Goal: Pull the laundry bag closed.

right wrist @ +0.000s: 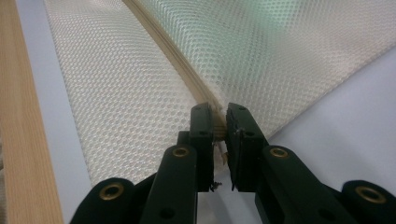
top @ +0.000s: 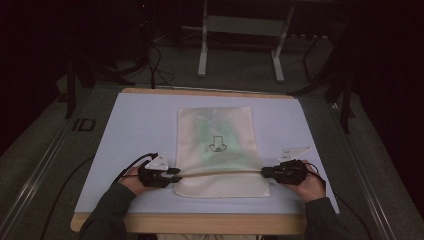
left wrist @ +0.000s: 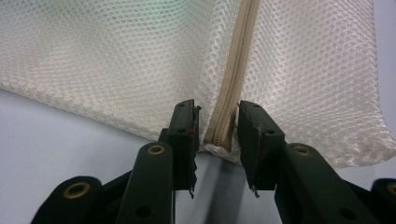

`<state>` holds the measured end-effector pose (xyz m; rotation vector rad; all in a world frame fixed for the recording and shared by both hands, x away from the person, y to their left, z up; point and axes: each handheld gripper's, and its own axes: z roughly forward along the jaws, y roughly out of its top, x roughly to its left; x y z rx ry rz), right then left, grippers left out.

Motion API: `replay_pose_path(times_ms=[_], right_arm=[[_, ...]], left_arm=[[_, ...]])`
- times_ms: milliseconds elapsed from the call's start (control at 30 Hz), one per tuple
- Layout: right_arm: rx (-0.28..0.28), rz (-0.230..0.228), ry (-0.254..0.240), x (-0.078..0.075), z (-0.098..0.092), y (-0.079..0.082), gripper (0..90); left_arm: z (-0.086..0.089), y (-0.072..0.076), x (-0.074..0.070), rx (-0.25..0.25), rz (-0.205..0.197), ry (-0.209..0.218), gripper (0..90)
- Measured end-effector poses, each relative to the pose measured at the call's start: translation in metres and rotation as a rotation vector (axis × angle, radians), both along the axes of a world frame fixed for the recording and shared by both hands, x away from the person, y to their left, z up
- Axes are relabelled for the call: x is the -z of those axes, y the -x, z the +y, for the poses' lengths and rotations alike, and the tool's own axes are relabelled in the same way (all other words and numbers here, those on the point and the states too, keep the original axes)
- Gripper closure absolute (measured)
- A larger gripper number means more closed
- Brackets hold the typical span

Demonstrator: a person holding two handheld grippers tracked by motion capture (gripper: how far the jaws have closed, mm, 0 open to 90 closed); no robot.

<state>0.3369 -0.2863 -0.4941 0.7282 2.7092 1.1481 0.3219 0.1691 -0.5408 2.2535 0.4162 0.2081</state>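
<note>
A cream mesh bag point(top: 216, 125) lies flat on the pale mat point(top: 135, 130). Something green shows faintly through it, under a small dark printed mark point(top: 217, 144). Its tan zipper point(top: 220, 173) runs straight across near the front. My left gripper point(top: 176, 174) is at the zipper's left end and my right gripper point(top: 263, 172) at its right end. In the left gripper view the jaws point(left wrist: 217, 126) are shut on the zipper's end point(left wrist: 224, 126), mesh point(left wrist: 116, 60) spreading beyond. In the right gripper view the jaws point(right wrist: 219, 121) are shut on the other end of the zipper point(right wrist: 177, 60).
The table's wooden front edge point(top: 200, 222) runs just behind my hands and shows as a wooden strip point(right wrist: 18, 116) in the right gripper view. Cables point(top: 135, 162) trail left of the left gripper. A metal stand point(top: 202, 50) is on the floor beyond the table.
</note>
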Motion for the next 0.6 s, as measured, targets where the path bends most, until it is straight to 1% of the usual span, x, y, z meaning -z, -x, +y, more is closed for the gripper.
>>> replay_pose_path(times_ms=[133, 433, 533, 600], right_arm=[[0.000, -0.005, -0.001, -0.0002, 0.0005, -0.0003, 81.0], [0.013, -0.012, -0.032, -0.0033, -0.0023, -0.0011, 79.4], [0.023, -0.010, -0.050, -0.0060, -0.0052, -0.0004, 78.9], [0.024, -0.014, -0.052, -0.0064, -0.0060, -0.0005, 79.0]], left_arm=[[0.0000, -0.0001, 0.0000, 0.000, 0.000, 0.000, 66.9], [0.0000, 0.0000, 0.0000, 0.000, -0.001, 0.000, 67.0], [-0.0001, 0.0002, 0.0000, -0.001, -0.002, 0.000, 67.0], [-0.0001, 0.0001, 0.0000, -0.001, -0.002, 0.000, 66.9]])
